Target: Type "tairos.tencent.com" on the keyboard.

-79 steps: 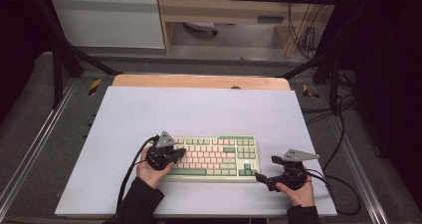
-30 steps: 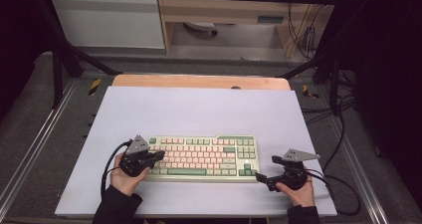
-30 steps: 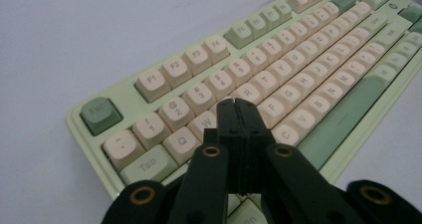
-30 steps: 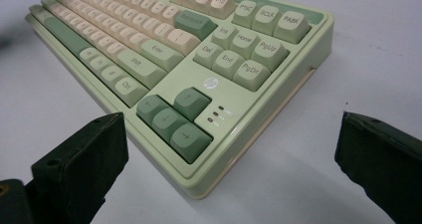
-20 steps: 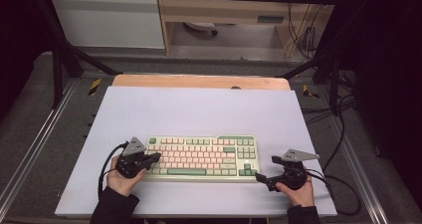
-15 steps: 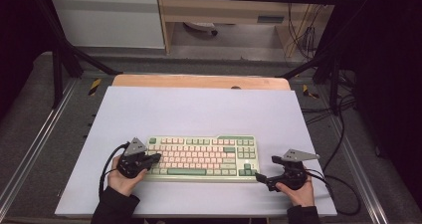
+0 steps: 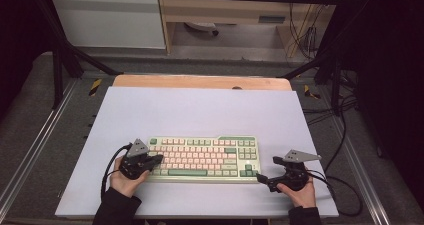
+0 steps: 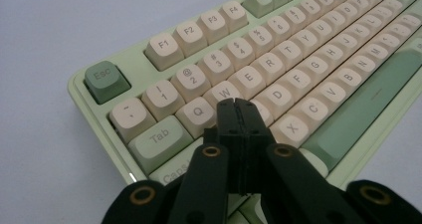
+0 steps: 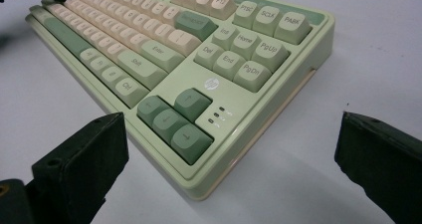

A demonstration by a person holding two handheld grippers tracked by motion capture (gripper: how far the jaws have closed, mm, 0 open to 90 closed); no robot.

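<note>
**Around the work**

White table top, pale and bare across its far half. Strip of wooden edge along the far side, with a small dark notch near the middle. Grey floor to left and right, crossed by metal rails. Yellow-and-black tape marks beside the far left corner and beside the far right. Black frame legs slanting down at both far corners. White cabinet beyond the table at left, wooden furniture next to it. Loose black cables hanging at far right.
</note>
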